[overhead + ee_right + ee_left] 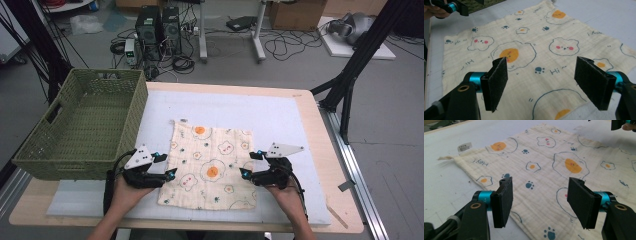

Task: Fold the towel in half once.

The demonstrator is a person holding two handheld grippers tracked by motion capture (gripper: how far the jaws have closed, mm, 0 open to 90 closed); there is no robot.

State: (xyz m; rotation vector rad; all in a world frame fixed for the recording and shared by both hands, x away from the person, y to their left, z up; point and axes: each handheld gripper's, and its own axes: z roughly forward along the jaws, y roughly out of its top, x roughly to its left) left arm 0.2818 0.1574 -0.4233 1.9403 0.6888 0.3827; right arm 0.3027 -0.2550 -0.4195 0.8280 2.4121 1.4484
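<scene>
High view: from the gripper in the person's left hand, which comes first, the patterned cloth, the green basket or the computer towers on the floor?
From the left gripper:
1. Cloth, right beside its jaws, towards the table's middle.
2. Basket, just behind it at the table's left edge.
3. Computer towers, on the floor beyond the table.

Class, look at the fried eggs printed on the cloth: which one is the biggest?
The orange-yolked egg near the middle of the cloth; the other eggs are clearly smaller.

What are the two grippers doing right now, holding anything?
Left gripper: open, holding nothing, jaws over the cloth.
Right gripper: open, holding nothing, jaws over the same cloth.
</scene>
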